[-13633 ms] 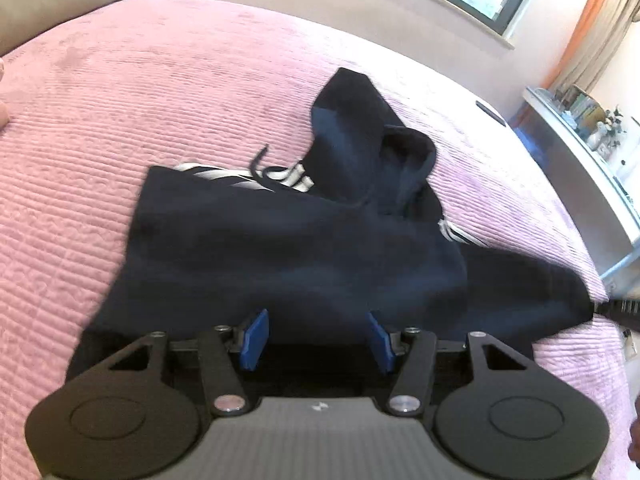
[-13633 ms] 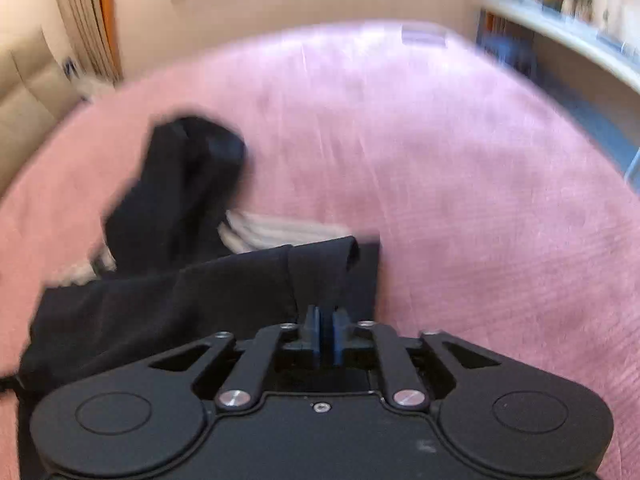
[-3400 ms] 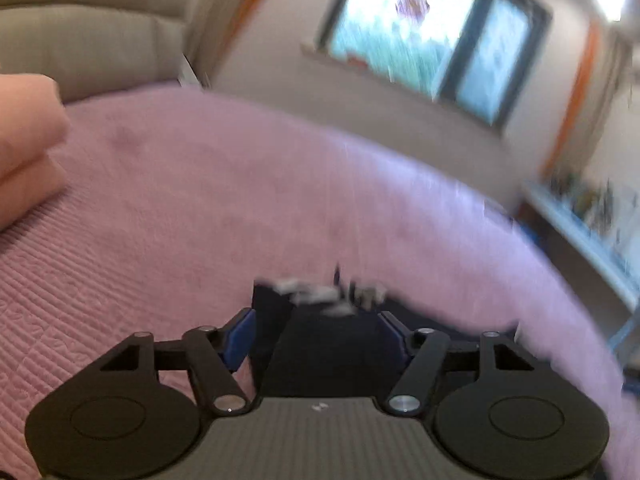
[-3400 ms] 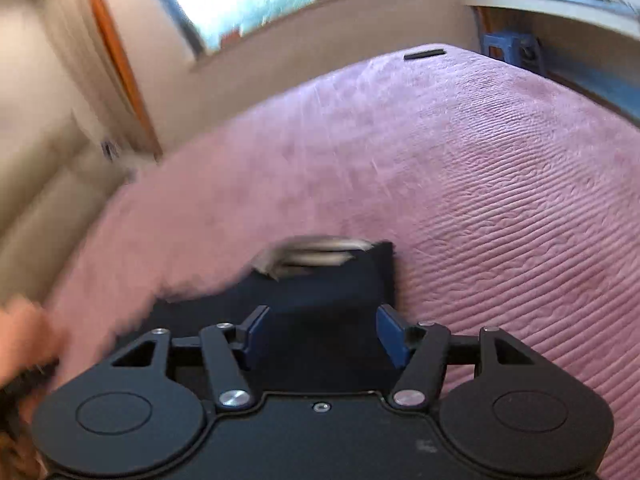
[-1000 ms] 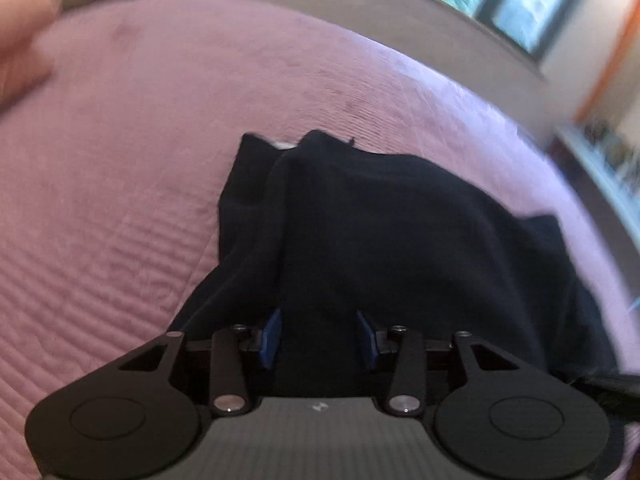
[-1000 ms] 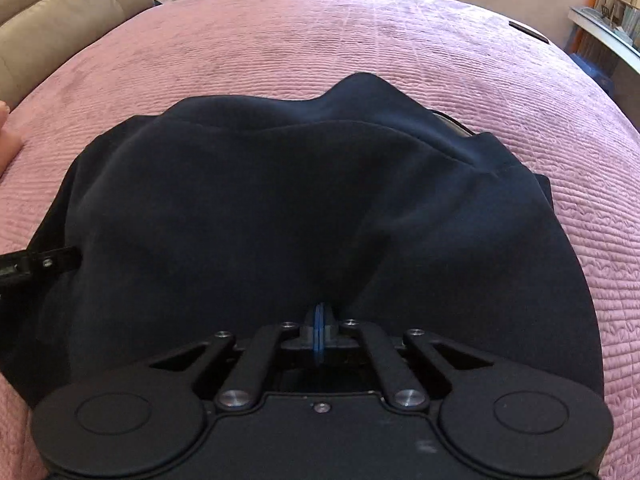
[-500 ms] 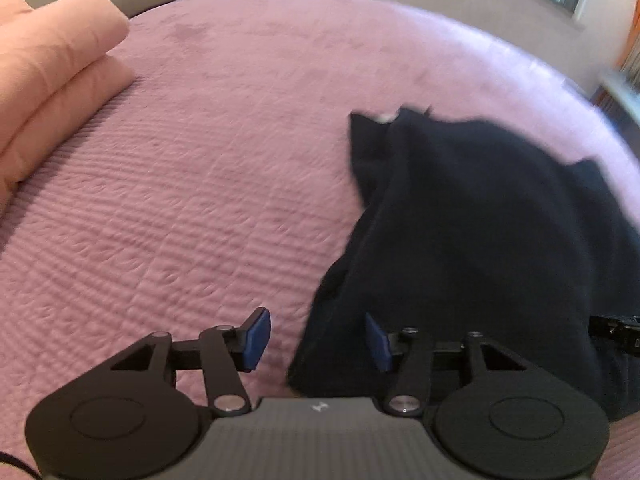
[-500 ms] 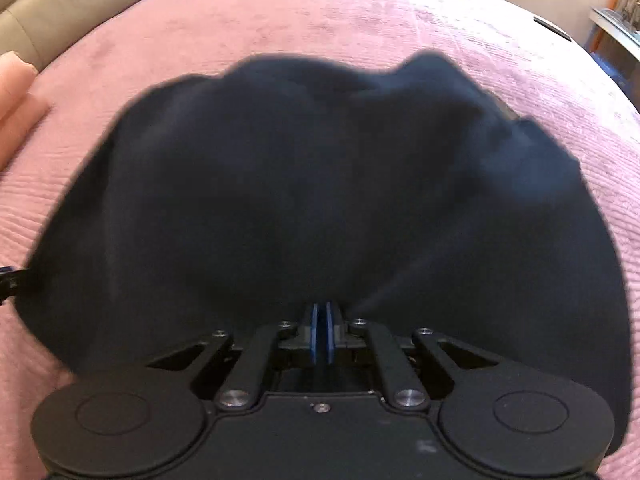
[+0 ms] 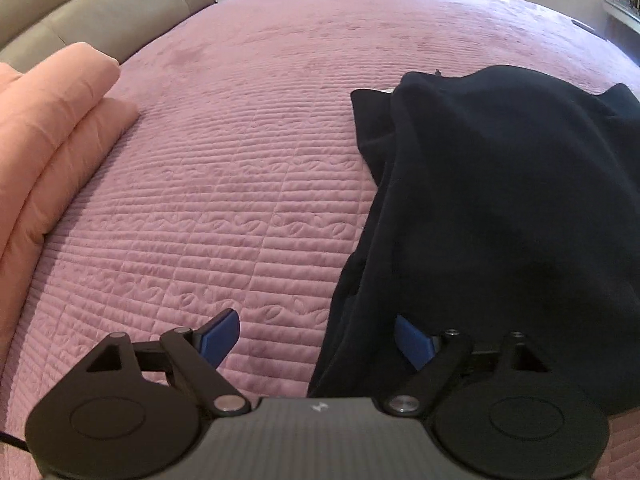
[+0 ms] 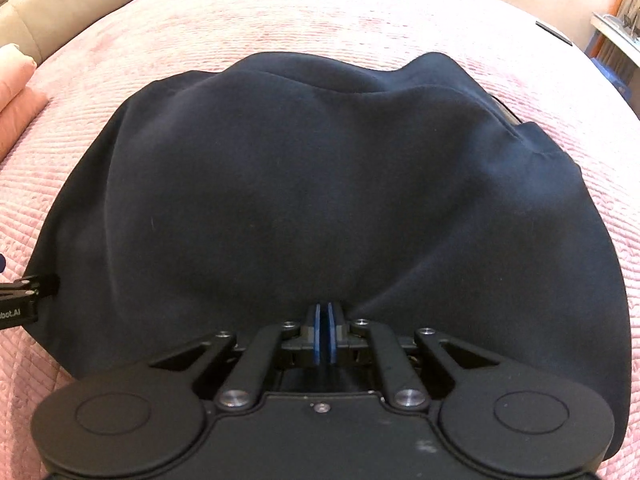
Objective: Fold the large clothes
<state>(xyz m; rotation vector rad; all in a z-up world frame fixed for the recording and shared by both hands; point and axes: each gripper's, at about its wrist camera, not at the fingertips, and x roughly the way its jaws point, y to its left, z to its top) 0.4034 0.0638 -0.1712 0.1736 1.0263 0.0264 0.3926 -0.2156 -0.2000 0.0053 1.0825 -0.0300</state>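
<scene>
Navy fabric fills most of both views: the dark garment (image 10: pixel 320 184) lies in a loose, rounded heap on the pink quilted bedspread (image 9: pixel 224 184), with a folded edge showing along its far right side in the right wrist view. The right gripper (image 10: pixel 325 332) has its blue pads pressed together on a pinch of the garment's near edge, and the cloth rises in creases from that point. The left gripper (image 9: pixel 316 334) has just been opening and now stands wide apart; the garment's left edge hangs down between its jaws, close against the right-hand pad (image 9: pixel 414 340), while the left-hand pad sits over bare bedspread, clear of the cloth. A folded peach blanket (image 9: pixel 52 132) lies at the left of the bed, well apart from the garment. A grey upholstered headboard (image 9: pixel 100 12) stands behind it.
</scene>
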